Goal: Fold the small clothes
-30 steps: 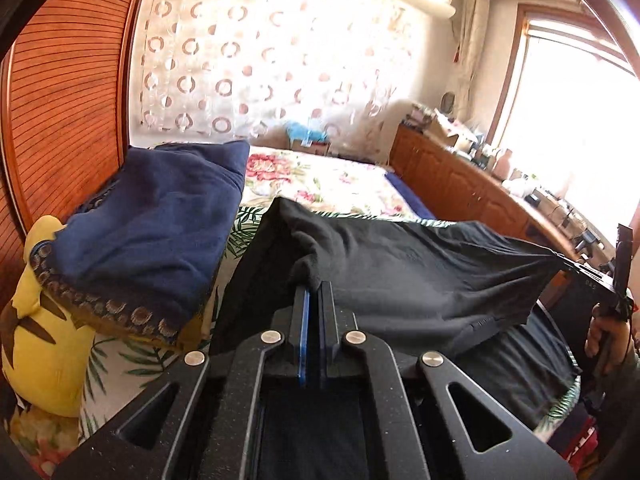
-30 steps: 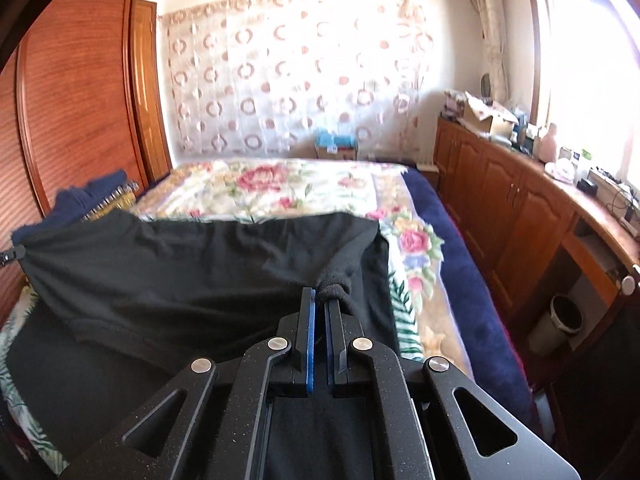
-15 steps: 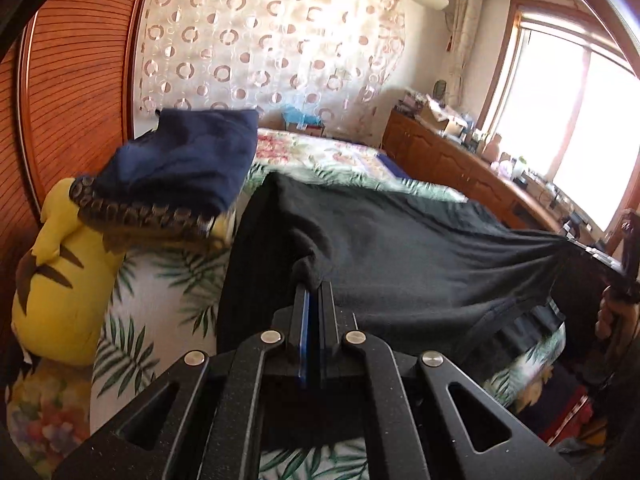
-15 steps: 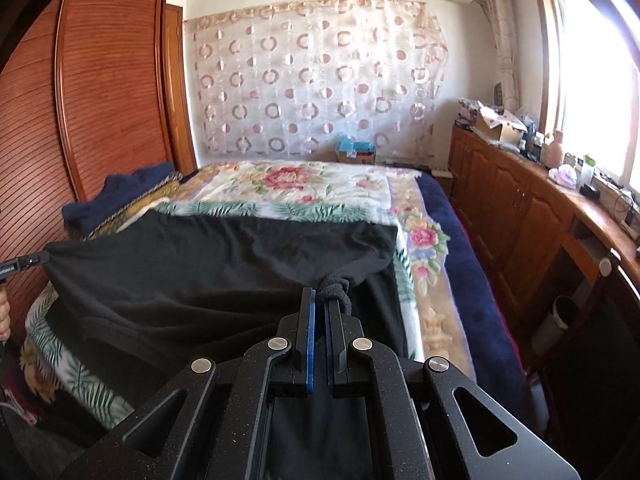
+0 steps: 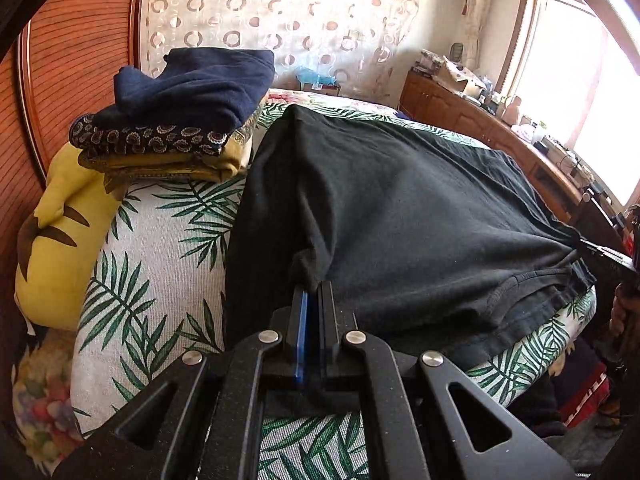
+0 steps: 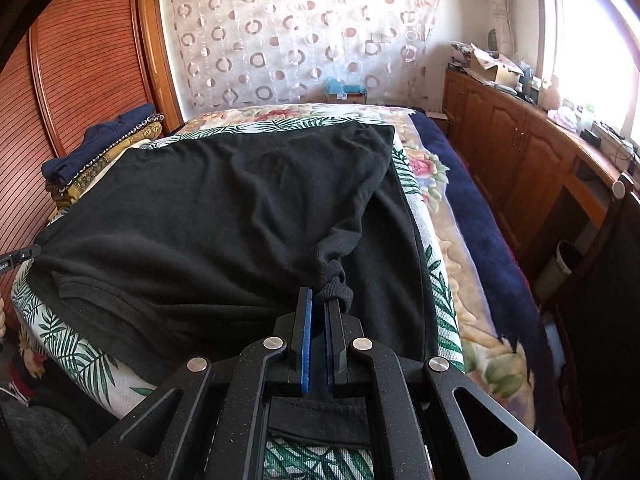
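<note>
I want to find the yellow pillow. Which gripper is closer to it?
Left. The left gripper holds the black garment beside the yellow pillow; the right gripper holds the garment's opposite end.

We cannot see the bed (image 6: 442, 300) beneath the black garment (image 5: 400, 216), which covers its middle. The garment's near edge is hidden behind the left tongs (image 5: 314, 300) and right tongs (image 6: 318, 304). Clutter on the far right tabletop (image 6: 592, 148) is too small and overexposed to name.
</note>
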`<state>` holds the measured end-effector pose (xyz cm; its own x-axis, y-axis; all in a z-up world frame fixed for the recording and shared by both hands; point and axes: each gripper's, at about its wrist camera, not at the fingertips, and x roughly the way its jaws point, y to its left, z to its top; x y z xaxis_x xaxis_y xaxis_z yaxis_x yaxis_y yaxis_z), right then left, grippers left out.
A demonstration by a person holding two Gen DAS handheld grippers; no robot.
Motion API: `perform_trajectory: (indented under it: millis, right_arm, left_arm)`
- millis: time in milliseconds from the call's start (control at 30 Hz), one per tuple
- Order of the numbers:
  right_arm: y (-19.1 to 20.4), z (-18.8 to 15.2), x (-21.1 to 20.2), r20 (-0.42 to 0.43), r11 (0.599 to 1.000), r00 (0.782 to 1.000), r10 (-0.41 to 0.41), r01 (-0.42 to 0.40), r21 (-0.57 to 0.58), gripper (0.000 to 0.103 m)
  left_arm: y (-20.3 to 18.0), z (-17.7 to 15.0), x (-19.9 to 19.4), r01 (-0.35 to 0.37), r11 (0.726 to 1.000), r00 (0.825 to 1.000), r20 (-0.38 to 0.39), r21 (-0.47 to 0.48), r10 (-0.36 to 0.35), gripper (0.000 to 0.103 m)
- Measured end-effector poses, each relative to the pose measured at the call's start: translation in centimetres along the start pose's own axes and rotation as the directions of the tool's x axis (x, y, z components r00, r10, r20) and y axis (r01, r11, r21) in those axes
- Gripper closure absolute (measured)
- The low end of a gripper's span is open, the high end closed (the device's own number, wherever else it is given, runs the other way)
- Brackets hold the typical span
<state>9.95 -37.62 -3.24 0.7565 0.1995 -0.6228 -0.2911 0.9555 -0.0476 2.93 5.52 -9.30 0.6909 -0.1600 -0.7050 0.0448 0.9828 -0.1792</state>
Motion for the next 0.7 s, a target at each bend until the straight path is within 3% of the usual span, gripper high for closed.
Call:
perform_trajectory:
  millis: [200,267,333,467,533,600,700]
  right_arm:
    - [0.8,-0.3,-1.5,0.018,1.000,1.000,-0.002,0.002,-0.011,0.095]
    - [1.0,-0.7,-1.8,0.026,1.000,1.000,-0.004,0.005,-0.018,0.094]
    - [1.1,-0.7,-1.9,0.031,1.000,1.000,-0.005,0.005,-0.021,0.093]
    - [1.4,-0.8,-1.6,0.034,0.999,0.999,-0.028,0.029,-0.032,0.076]
    - [1.5,-0.9,-1.9,0.043,0.999,0.998,-0.036,0.037,-0.035,0.071]
    - [1.4,-0.8,-2.1,0.053,0.999,0.998,-0.039,0.041,-0.028,0.061]
    - [1.3,-0.9,-2.2,0.061,0.998,0.997,-0.046,0.048,-0.029,0.057]
  left_arm:
    - [-0.4,0.0,-0.9,-0.012,0.999,1.000,0.019,0.030,0.012,0.091]
    - [-0.3,0.2,-1.3,-0.010,1.000,0.999,0.032,0.028,0.009,0.078]
    - [-0.2,0.6,-1.7,0.000,1.000,0.999,0.047,0.024,-0.001,0.058]
    - [0.0,1.0,-2.1,0.004,1.000,0.998,0.063,0.021,-0.006,0.042]
    - [0.0,1.2,-2.4,0.006,1.000,0.997,0.073,0.023,-0.007,0.027]
    - [0.0,1.2,-2.4,0.006,1.000,0.997,0.075,0.023,-0.008,0.025]
    - [0.2,1.2,-2.0,-0.020,1.000,0.997,0.070,0.017,0.019,0.025]
